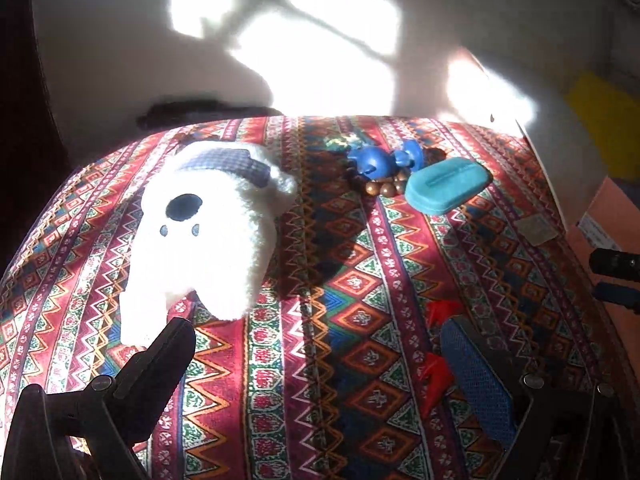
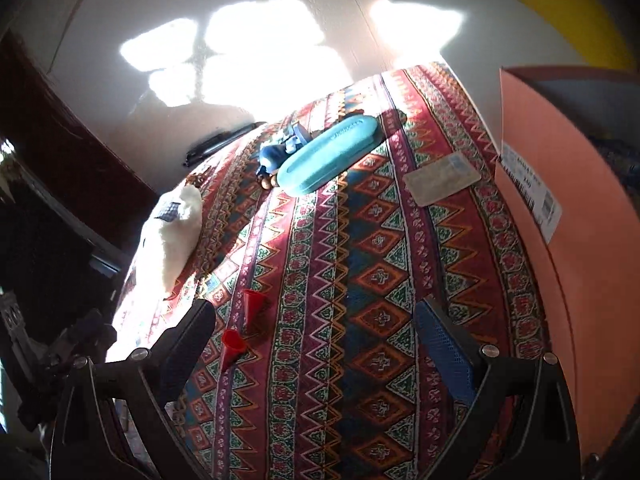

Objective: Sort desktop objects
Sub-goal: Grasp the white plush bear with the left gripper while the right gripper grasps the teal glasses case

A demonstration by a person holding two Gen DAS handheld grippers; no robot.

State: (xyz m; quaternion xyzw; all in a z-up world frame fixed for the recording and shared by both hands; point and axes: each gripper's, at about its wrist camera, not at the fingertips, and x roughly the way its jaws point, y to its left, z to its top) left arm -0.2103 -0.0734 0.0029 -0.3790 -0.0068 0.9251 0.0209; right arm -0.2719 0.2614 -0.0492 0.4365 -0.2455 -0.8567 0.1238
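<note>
On the patterned woven tablecloth (image 2: 360, 280), both grippers spread, empty.
White fluffy plush toy (image 1: 208, 232) at eleven o'clock of left gripper (image 1: 320, 352); right gripper (image 2: 316, 324) holds nothing.

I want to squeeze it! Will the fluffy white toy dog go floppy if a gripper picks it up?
Probably. The fluffy white plush dog looks soft and stuffed, so it would likely squash and droop. It seems light for its size. Lying flat on the patterned cloth, it shouldn't roll.

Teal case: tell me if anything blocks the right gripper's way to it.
Nothing visible does. The right gripper is open over bare patterned cloth, which runs clear up to the teal case. The red cones lie off to the left.
</note>
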